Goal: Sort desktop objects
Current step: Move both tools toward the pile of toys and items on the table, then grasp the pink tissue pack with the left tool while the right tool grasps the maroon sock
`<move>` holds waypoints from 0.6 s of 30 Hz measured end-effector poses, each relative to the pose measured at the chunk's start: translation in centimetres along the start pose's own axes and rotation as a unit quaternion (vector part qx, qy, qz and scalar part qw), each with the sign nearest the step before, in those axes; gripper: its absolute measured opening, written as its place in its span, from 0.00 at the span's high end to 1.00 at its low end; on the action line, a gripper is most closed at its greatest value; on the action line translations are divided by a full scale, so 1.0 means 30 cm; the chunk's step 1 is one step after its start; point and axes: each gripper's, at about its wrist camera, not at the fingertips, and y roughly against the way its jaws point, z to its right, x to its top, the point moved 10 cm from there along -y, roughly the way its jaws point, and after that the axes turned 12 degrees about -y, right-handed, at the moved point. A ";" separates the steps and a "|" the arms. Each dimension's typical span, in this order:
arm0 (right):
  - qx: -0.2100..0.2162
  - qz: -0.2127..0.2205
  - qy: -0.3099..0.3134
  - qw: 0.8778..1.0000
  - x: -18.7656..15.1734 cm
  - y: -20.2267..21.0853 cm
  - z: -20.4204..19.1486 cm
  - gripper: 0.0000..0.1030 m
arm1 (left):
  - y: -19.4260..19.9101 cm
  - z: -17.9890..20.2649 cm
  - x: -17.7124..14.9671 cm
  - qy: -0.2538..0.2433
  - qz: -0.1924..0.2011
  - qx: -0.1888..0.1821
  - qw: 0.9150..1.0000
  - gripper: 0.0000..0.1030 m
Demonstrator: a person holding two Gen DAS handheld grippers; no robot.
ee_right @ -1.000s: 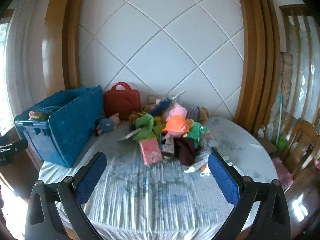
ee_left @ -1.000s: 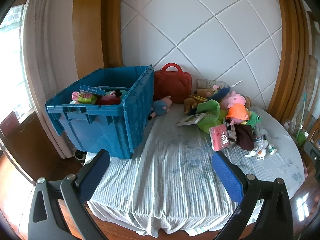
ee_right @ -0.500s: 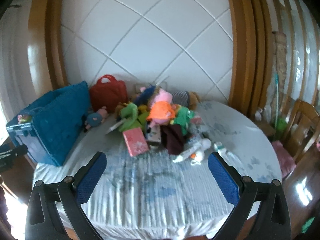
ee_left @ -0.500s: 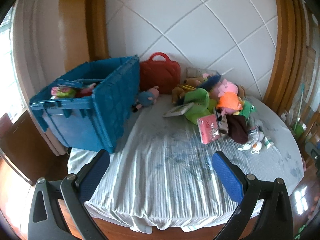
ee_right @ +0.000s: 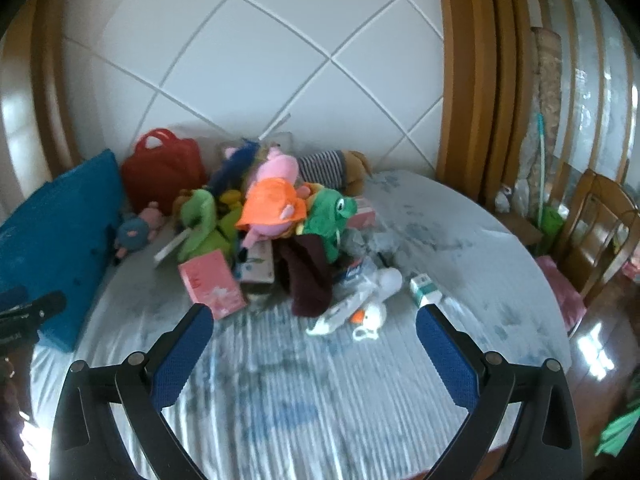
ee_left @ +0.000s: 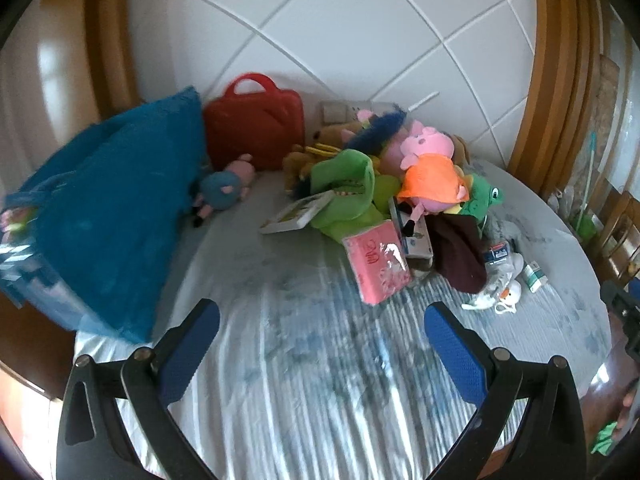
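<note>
A heap of toys and packets lies at the back of the round table: a pink pig plush in orange (ee_left: 430, 178) (ee_right: 272, 200), a green frog plush (ee_right: 330, 212), a pink tissue pack (ee_left: 378, 266) (ee_right: 212, 284), a dark cloth (ee_right: 308, 276) and a white tube (ee_right: 356, 300). A blue crate (ee_left: 104, 216) (ee_right: 52, 232) stands at the left. My left gripper (ee_left: 322, 334) is open and empty above the tablecloth, short of the heap. My right gripper (ee_right: 314, 330) is open and empty, just short of the white tube.
A red case (ee_left: 256, 128) leans on the tiled wall behind the heap. A small blue pig plush (ee_left: 222, 190) lies beside the crate. A green-white box (ee_right: 426, 290) lies right of the heap. Wooden chairs (ee_right: 596, 232) stand right of the table.
Both grippers have moved forward and right toward the heap, which looks larger now. The crate has slid to the left edge of both views. Both stay open.
</note>
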 end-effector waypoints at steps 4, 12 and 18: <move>-0.007 -0.019 0.002 1.000 0.033 -0.161 -0.015 0.00 | -0.174 0.042 0.049 -0.006 -0.024 -0.005 1.000 0.00; 0.002 -0.082 0.010 0.997 -0.006 -0.465 -0.016 0.00 | -0.462 0.158 0.067 -0.014 -0.074 -0.001 0.997 0.00; 0.016 -0.122 0.031 0.992 -0.021 -0.685 0.005 0.00 | -0.665 0.219 0.033 0.008 -0.120 0.011 0.993 0.00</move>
